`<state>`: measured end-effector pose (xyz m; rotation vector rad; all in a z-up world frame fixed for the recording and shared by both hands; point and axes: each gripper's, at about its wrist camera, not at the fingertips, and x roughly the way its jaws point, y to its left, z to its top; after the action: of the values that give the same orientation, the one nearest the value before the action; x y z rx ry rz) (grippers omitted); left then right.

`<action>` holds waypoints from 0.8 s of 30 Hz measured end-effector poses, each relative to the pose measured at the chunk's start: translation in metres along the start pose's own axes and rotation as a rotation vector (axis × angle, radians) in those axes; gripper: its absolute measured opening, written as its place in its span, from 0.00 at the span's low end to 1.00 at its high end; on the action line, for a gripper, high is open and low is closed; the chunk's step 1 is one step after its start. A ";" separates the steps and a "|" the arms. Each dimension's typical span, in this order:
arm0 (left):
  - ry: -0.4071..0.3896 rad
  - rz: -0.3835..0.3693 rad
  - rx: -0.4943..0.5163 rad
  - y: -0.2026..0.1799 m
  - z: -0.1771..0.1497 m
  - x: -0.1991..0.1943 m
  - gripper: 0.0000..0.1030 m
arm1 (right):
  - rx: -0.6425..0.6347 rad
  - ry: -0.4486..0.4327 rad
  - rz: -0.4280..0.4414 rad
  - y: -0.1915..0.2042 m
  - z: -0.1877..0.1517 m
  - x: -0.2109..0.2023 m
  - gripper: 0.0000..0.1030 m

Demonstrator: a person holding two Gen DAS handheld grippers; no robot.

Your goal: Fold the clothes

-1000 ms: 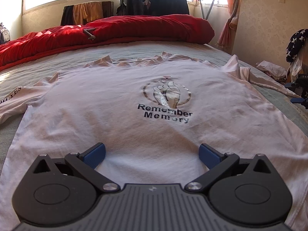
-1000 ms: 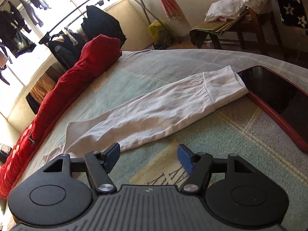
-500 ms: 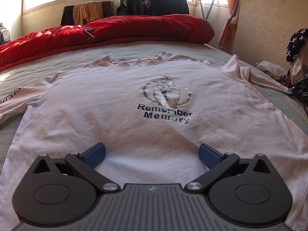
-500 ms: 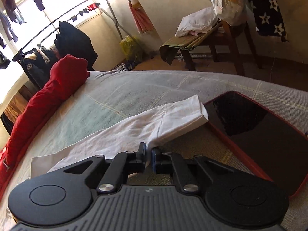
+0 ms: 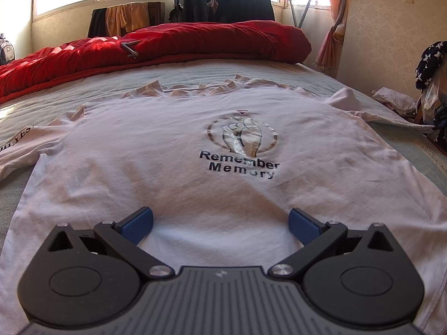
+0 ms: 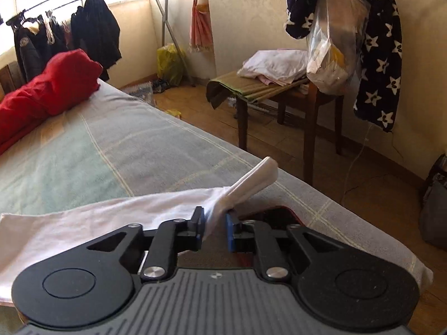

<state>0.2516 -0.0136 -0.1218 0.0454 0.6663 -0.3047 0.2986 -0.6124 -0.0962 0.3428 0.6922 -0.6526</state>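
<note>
A white long-sleeved shirt (image 5: pixel 167 153) printed "Remember Memory" lies flat, front up, on the bed. My left gripper (image 5: pixel 220 220) hovers low over its hem, open wide, with nothing between its blue pads. In the right wrist view the shirt's right sleeve (image 6: pixel 111 217) runs across the bed to my right gripper (image 6: pixel 214 223). The sleeve is bunched between the pads, and its cuff (image 6: pixel 257 178) sticks up past the fingertips, lifted off the bed. The right jaws are opening slightly while the cloth stays pinched.
A phone in a red case (image 6: pixel 275 213) lies on the bed just under the right gripper, near the bed edge (image 6: pixel 307 192). A red quilt (image 5: pixel 167 47) is heaped at the far end. A wooden stool (image 6: pixel 310 111) with folded clothes stands beside the bed.
The right gripper went from open beside the sleeve to shut, then took the cuff end and lifted it while swinging right. The left gripper and the shirt body stayed still.
</note>
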 end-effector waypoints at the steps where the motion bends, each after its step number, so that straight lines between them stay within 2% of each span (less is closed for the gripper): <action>1: 0.000 0.000 0.000 0.000 0.000 0.000 0.99 | -0.013 0.032 -0.024 0.001 -0.001 0.002 0.28; 4: 0.000 0.000 0.000 0.000 0.000 0.000 0.99 | 0.001 0.045 -0.045 -0.002 -0.007 -0.012 0.29; 7: 0.000 0.000 0.000 0.000 0.000 0.000 0.99 | -0.024 0.001 -0.046 0.007 -0.008 -0.040 0.35; 10: -0.001 0.000 0.000 0.000 0.000 0.000 0.99 | -0.090 -0.083 0.042 0.035 -0.002 -0.071 0.39; 12: -0.001 -0.001 -0.001 0.000 0.000 0.000 0.99 | -0.143 -0.096 0.214 0.068 0.005 -0.088 0.44; 17: -0.001 -0.001 -0.002 0.000 0.000 0.000 0.99 | -0.267 0.022 0.545 0.172 0.013 -0.090 0.45; 19: -0.001 -0.002 -0.002 0.000 0.000 0.000 0.99 | -0.332 0.063 0.611 0.215 0.012 -0.084 0.45; 22: -0.003 -0.007 -0.006 0.001 0.000 -0.001 0.99 | -0.376 0.197 0.615 0.278 0.004 -0.061 0.45; 24: -0.004 -0.009 -0.008 0.002 0.000 -0.001 0.99 | -0.406 0.266 0.503 0.305 -0.008 -0.049 0.45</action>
<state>0.2515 -0.0117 -0.1212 0.0342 0.6641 -0.3110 0.4667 -0.3583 -0.0442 0.2136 0.9291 0.0195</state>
